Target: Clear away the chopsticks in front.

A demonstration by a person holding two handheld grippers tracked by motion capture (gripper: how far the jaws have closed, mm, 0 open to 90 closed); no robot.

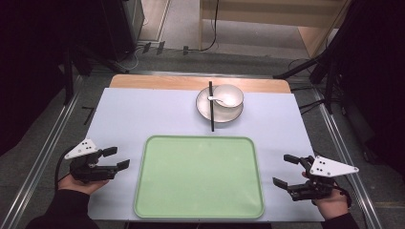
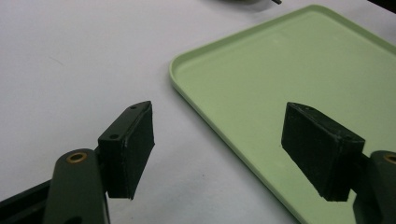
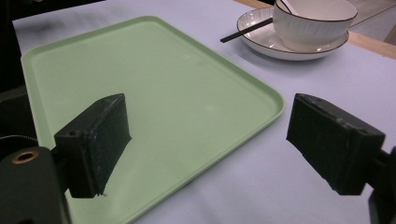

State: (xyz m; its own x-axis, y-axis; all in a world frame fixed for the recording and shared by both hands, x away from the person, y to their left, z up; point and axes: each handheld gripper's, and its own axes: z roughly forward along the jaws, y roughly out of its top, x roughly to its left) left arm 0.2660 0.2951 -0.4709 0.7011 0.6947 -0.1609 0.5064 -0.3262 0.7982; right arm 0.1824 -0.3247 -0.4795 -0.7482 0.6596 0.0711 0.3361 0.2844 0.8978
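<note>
A: Report gripper status.

B: Your left gripper (image 1: 115, 158) sits near the left edge of the table (image 1: 124, 114), just beside the tray's left rim. Its jaws are spread apart and grasp nothing. Your right gripper (image 1: 285, 170) sits near the right edge, just beside the tray's right rim, jaws likewise spread and empty. Each is held in a hand at the near side.

A: Locate the items on the table.

B: The green tray (image 1: 199, 210) lies at the centre of the near edge and carries nothing. A white plate (image 1: 204, 109) stands toward the far edge, well apart from both grippers. A white bowl (image 1: 232, 91) sits on the plate, with a white spoon (image 1: 220, 99) resting in it. A black chopstick (image 1: 210, 107) lies across the plate's left side, its near end overhanging toward the tray.

A: What do the gripper views add?

B: In your left gripper view, the tray's rounded corner (image 2: 175, 70) lies between the jaws, with bare table under the left jaw; the right jaw hangs over the tray. In your right gripper view, the left jaw hangs over the tray (image 3: 154, 84) and the right jaw over the table. That view also shows the bowl's (image 3: 313, 21) ribbed wall and dark rim line, detail the high view does not resolve.
</note>
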